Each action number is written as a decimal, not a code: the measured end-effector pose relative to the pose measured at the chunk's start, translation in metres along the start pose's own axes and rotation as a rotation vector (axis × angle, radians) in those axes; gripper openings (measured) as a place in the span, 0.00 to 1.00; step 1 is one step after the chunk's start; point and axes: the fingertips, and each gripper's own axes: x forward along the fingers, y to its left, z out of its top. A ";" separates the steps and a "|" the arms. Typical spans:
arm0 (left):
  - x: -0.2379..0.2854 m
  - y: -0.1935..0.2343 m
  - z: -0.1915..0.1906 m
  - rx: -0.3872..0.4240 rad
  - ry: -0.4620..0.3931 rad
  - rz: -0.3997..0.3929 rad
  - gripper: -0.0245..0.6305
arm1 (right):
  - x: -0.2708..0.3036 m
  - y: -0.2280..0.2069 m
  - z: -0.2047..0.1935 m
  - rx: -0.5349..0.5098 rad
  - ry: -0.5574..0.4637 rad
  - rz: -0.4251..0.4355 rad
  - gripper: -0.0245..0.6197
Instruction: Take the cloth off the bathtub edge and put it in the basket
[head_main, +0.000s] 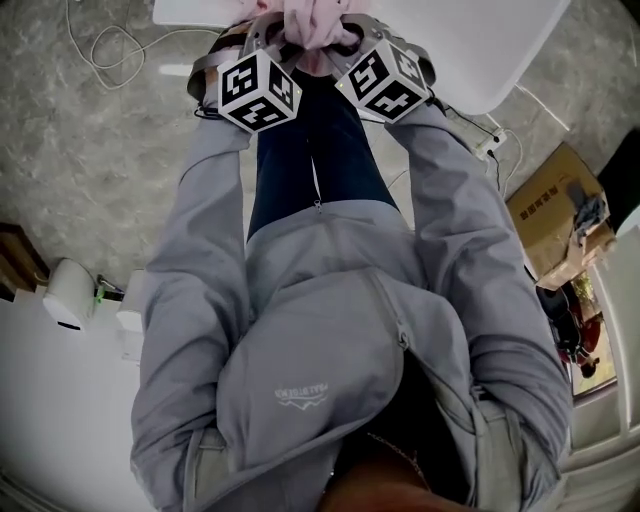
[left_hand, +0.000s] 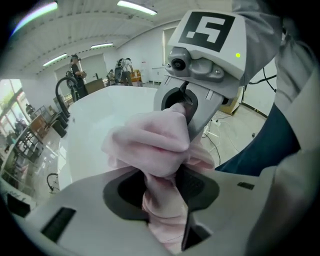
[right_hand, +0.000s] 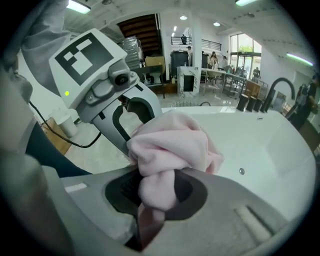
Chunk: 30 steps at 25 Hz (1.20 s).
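Both grippers are clamped on the pink cloth at twelve o'clock, over the bathtub rim. The left gripper and the right gripper each pinch a bunched fold. Pulling them apart could drag a fold loose (neither bite looks deep). No basket shows. A cardboard box at three o'clock and a cable at eleven could catch a foot.

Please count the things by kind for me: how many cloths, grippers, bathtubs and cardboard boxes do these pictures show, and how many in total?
pink cloth: 1
grippers: 2, the left gripper and the right gripper
bathtub: 1
cardboard box: 1
total: 5
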 end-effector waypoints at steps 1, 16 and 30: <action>-0.010 0.005 0.005 -0.017 -0.017 0.028 0.29 | -0.008 -0.002 0.010 -0.019 -0.012 -0.013 0.15; -0.222 0.081 0.109 -0.009 -0.154 0.475 0.25 | -0.175 -0.014 0.188 -0.265 -0.274 -0.196 0.15; -0.389 0.095 0.146 -0.074 -0.187 0.795 0.25 | -0.277 0.029 0.315 -0.493 -0.481 -0.201 0.15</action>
